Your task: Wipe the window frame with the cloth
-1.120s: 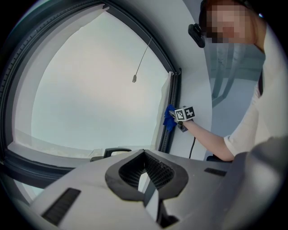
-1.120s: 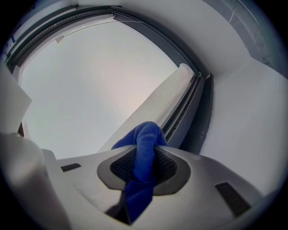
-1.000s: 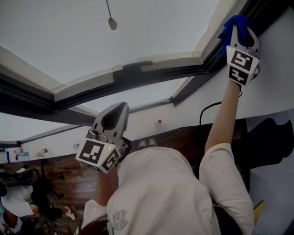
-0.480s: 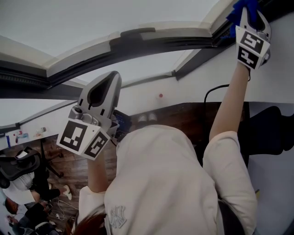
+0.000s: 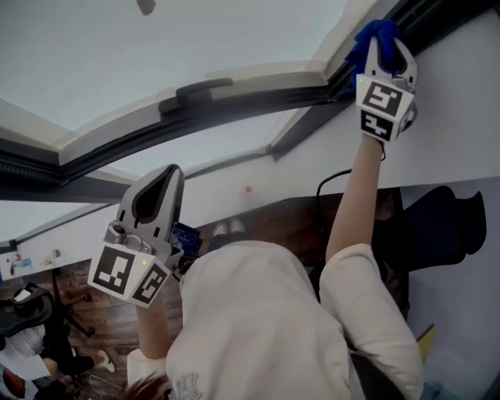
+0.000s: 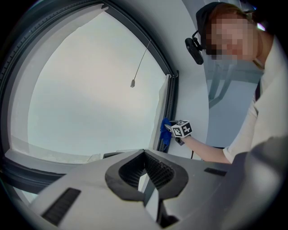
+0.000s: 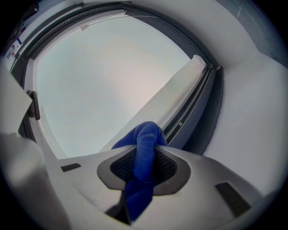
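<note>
head view has the left gripper (image 5: 166, 178) low on the left, below the window frame (image 5: 234, 98) and well apart from it. left gripper view shows its fingers clenched together with nothing between them. above the frame's lower rail the pale glass (image 5: 195, 39) spreads wide, with only a small cord pull (image 5: 146, 6) hanging in front of it. further right, the rail meets the dark upright of the frame at a corner. the right gripper (image 5: 384, 37) is raised on an outstretched arm (image 5: 355, 203) right at that upright. its fingers are clamped on the blue cloth (image 5: 366, 39), which bunches out past the fingertips and presses on the frame's edge. right gripper view shows the cloth's fold lying against the light strip beside the dark channels. right of the frame is plain white wall (image 5: 461, 109), close beside the gripper.
</note>
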The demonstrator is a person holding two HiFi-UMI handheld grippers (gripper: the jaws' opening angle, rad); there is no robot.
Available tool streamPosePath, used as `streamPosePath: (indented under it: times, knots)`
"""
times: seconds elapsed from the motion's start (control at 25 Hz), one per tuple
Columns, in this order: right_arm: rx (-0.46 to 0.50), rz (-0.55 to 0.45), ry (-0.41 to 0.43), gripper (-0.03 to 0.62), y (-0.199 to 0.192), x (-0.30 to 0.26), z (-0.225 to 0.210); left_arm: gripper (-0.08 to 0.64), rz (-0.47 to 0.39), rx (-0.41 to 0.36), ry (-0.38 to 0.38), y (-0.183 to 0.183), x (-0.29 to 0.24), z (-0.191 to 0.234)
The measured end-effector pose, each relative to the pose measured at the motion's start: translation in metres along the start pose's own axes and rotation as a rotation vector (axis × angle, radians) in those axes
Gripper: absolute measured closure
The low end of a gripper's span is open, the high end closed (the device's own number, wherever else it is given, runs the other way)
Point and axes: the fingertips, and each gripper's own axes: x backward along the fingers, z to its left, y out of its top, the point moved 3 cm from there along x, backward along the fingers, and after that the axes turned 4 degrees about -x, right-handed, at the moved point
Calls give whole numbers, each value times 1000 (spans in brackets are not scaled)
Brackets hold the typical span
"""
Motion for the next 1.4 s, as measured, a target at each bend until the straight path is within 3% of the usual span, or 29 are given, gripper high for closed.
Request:
streamPosePath:
  times: [0.48,1.4]
  knots:
    - [3,49,61,497,-26,4,22,551,25,39,-43,-3,-10,-22]
    - [46,171,132,497,-86,15,77,551,36,46,-29,-7,-1,-24]
